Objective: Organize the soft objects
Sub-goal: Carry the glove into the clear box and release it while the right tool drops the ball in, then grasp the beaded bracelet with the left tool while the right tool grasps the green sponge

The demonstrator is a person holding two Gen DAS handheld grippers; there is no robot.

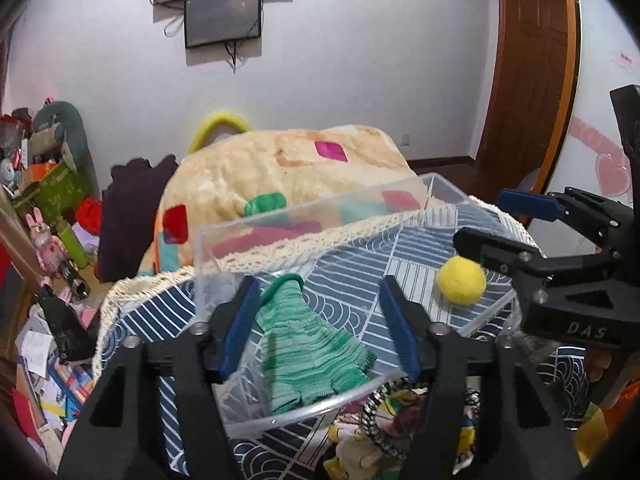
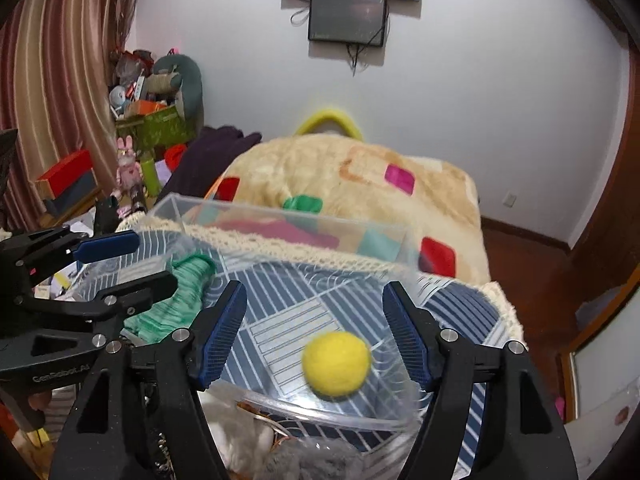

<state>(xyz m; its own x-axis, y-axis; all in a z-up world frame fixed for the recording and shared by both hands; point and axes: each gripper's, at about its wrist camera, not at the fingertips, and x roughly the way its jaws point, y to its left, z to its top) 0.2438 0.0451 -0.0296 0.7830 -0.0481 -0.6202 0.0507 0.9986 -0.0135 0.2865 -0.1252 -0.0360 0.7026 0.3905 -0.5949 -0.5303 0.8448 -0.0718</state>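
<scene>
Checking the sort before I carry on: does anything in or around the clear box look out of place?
Nothing stands out. The green glove and yellow ball lie apart inside the clear box; both grippers, left and right, are open and empty.

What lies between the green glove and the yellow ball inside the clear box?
Nothing: between the green glove and the yellow ball the clear box holds only bare floor, with the patterned cloth showing through. The left wrist view shows this best.

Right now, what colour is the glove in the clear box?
Green, striped light and dark; the glove shows best in the left wrist view.
</scene>
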